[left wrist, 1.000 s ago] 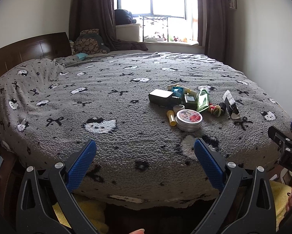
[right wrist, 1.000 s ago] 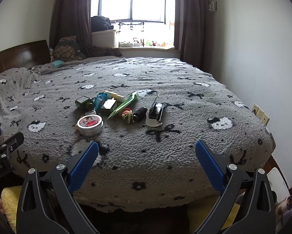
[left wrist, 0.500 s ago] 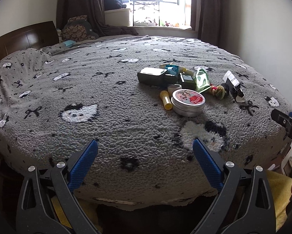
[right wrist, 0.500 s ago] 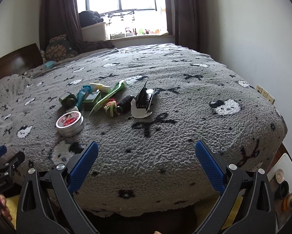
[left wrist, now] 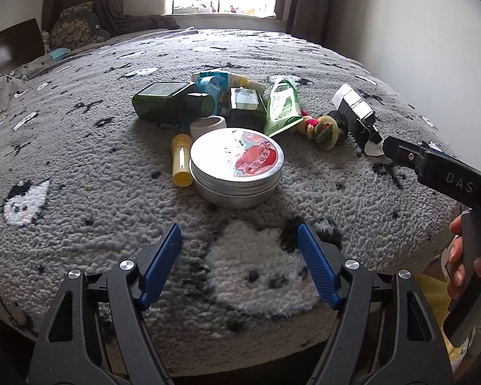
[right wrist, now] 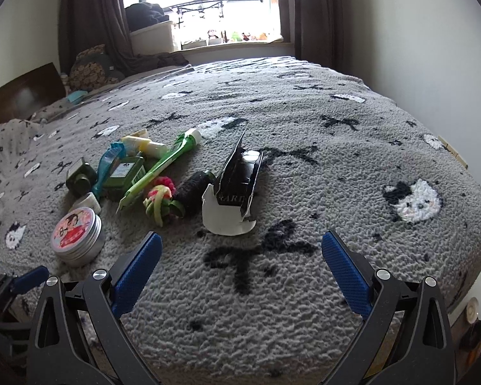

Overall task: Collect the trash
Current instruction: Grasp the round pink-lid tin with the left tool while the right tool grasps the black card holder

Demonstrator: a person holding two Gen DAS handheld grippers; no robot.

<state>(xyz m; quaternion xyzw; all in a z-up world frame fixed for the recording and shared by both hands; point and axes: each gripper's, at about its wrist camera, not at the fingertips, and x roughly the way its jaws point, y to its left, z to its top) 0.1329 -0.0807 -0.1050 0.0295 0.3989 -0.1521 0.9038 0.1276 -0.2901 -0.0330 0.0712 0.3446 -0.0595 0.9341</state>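
Hovering over a grey fleece blanket (left wrist: 89, 173) on a bed, I hold both grippers above a cluster of small clutter.

Left wrist view: my left gripper (left wrist: 239, 268) has its blue jaws spread, having just been narrowing, with only blanket between them. At twelve o'clock sits a round tin (left wrist: 237, 168) with a red label, a yellow tube (left wrist: 181, 160) touching its nine o'clock side. Beyond lie a dark green box (left wrist: 163, 99) and a green sachet (left wrist: 282, 109). At two o'clock a torn black carton (left wrist: 357, 112) lies near my right hand (left wrist: 468, 266).
Right wrist view: my right gripper (right wrist: 242, 271) has its jaws spread wide, gripping nothing. The torn black carton (right wrist: 237, 186) lies at twelve o'clock, hair ties (right wrist: 158, 197) at eleven, the tin (right wrist: 76, 235) at ten.
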